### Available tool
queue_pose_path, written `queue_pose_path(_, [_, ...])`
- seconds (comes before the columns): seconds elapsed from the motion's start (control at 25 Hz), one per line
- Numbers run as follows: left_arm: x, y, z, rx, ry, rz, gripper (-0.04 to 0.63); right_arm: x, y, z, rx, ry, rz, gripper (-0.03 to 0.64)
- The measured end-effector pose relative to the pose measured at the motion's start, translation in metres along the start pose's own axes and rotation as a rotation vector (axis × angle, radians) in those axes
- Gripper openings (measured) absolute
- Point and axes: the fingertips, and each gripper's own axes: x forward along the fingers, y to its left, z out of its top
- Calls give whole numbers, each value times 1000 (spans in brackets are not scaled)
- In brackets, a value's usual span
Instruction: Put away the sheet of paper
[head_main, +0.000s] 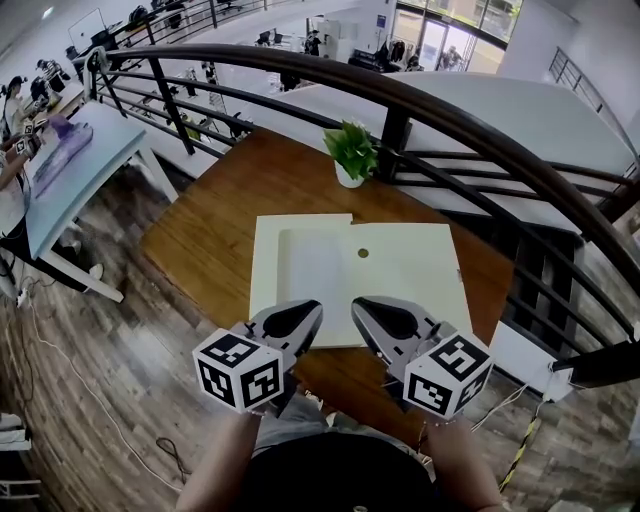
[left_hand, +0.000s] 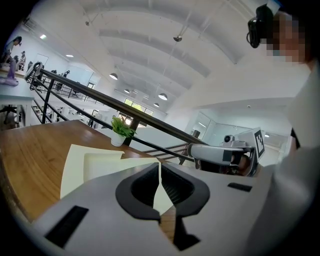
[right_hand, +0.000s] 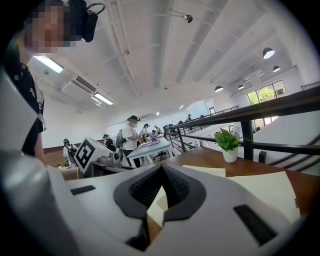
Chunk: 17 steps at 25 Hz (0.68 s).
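Closest to me are my two claws with their black-and-white marker cubes. The left claw (head_main: 308, 312) and the right claw (head_main: 362, 308) sit side by side, both aimed away from me and tipped slightly down. Each has its jaws drawn together at the tips. The tips reach the near edge of the paperwork, but I cannot tell whether either one has pinched an edge.

The sheet of paper (head_main: 315, 285) appears to be the paler rectangle lying flat on the cream folder (head_main: 420, 290). It sits directly ahead of the left claw's tips, and its long axis runs straight on along that claw's line. The left claw is therefore the nearer one. The right claw points at bare folder just to the sheet's right, with a small brown stud (head_main: 363, 253) further ahead of it.

Well beyond both claws, a potted plant (head_main: 350, 155) stands at the far edge of the table (head_main: 200, 240).

I can read no brand, label or print on the sheet or folder. The only markings are the cubes' square patterns.
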Motion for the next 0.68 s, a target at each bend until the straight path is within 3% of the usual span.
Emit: queue_pose_path(0.68, [-3,4,-4,-7,13,-11,28,6,-8,-5,-16,48,-25,26])
